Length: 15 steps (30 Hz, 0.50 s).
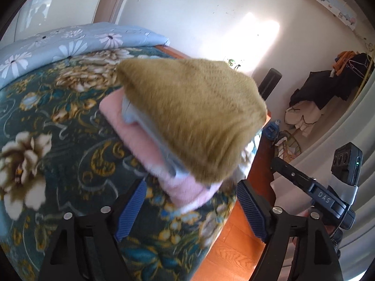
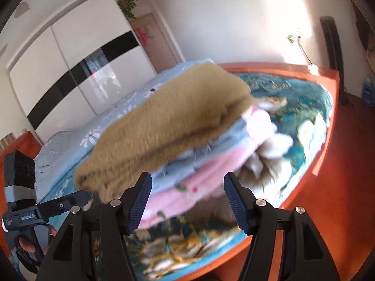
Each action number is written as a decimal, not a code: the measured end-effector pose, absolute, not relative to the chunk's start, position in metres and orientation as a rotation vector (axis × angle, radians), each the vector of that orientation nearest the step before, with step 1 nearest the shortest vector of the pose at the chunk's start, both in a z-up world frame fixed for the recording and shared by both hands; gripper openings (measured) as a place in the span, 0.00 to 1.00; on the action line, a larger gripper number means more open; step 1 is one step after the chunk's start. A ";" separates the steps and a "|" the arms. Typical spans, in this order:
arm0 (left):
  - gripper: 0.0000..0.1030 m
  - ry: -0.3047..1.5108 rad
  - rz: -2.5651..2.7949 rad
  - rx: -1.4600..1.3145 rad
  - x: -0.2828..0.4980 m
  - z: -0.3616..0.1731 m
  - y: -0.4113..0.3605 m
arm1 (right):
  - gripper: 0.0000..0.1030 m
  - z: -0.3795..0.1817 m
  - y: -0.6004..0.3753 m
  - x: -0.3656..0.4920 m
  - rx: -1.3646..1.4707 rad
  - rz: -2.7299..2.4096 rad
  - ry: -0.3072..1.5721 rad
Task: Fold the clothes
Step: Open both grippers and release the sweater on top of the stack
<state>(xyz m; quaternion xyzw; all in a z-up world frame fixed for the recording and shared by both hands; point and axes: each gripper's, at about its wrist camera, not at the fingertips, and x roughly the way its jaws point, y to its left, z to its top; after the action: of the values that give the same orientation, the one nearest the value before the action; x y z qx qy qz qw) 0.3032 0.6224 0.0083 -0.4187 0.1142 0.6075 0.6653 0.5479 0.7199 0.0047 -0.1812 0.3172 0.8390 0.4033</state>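
A stack of folded clothes lies on the bed near its corner: a tan fuzzy garment (image 1: 194, 114) on top, a light blue-grey one (image 1: 150, 128) in the middle, a pink one (image 1: 140, 140) at the bottom. The same stack shows in the right wrist view, tan (image 2: 168, 121) over blue (image 2: 185, 157) over pink (image 2: 192, 187). My left gripper (image 1: 191, 208) is open and empty just in front of the stack. My right gripper (image 2: 187, 201) is open and empty, close to the stack's pink edge. The right gripper's body (image 1: 328, 194) shows at the right of the left view.
The bed has a dark teal floral blanket (image 1: 58, 140) and a light blue daisy quilt (image 1: 70, 42) behind. An orange wooden frame (image 2: 328, 140) and floor (image 1: 234, 245) border it. A wardrobe (image 2: 77, 70) and dark clothes pile (image 1: 328, 89) stand by the walls.
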 end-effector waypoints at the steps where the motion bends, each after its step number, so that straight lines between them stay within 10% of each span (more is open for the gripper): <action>1: 0.83 0.265 1.376 -0.957 0.304 0.005 0.614 | 0.64 0.000 0.713 0.546 -0.469 2.087 0.786; 15: 1.00 0.191 1.513 -0.912 0.292 0.023 0.539 | 0.87 0.011 0.628 0.534 -0.464 2.025 0.655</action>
<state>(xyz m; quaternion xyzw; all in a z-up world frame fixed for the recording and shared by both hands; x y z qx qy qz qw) 0.2919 0.5385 0.0235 -0.3985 0.0833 0.6610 0.6304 0.5341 0.6281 0.0109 -0.1890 0.2664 0.8238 0.4634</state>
